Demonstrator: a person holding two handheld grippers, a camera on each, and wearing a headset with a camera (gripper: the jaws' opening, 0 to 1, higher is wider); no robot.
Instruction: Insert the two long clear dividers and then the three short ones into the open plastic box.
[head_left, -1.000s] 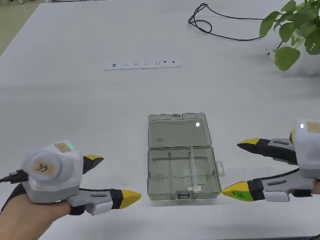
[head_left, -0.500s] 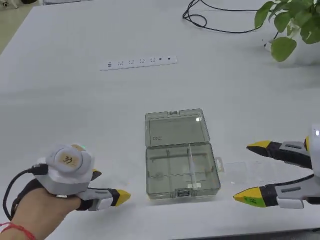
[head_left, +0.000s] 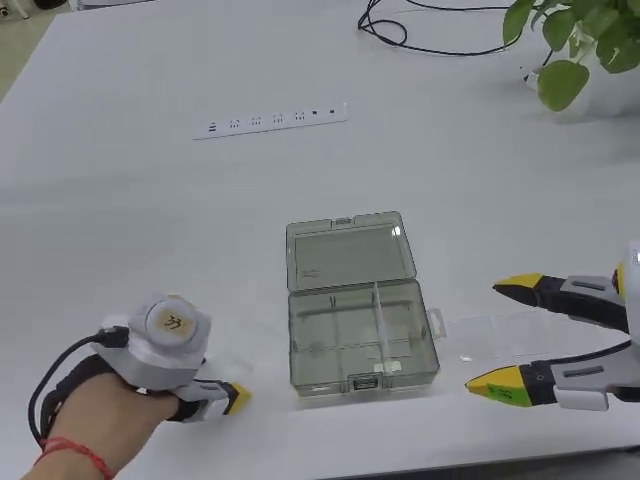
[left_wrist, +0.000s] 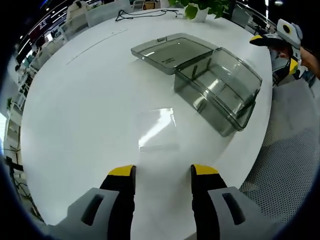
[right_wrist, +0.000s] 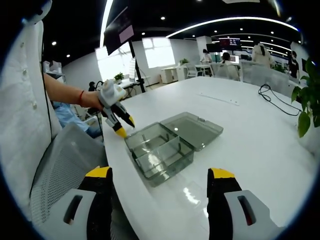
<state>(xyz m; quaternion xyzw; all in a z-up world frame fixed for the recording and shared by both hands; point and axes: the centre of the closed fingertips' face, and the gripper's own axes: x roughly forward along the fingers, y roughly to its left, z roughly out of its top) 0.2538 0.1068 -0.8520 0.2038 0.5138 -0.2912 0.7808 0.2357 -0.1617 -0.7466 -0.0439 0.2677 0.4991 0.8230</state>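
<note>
Both hand-held grippers open and empty, flanking the box.

In the head view the box (head_left: 362, 368) sits mid-counter (head_left: 150, 220), its lid (head_left: 350, 250) laid flat toward 12 o'clock, with one clear divider (head_left: 380, 318) upright inside. The left hand-held gripper (left_wrist: 163, 172) lies at 8 o'clock from the box with its jaws moderately apart, gripping nothing. A flat clear divider (left_wrist: 156, 128) lies on the counter just ahead of its tips, untouched. The left hand (head_left: 110, 410) wraps the gripper body, which points toward 3 o'clock. The right hand-held gripper (head_left: 505, 335) comes in at 3 o'clock from the box and points toward 9 o'clock. Its jaws are spread wide and empty, and another clear divider (head_left: 500, 335) lies flat on the counter between them.
</note>
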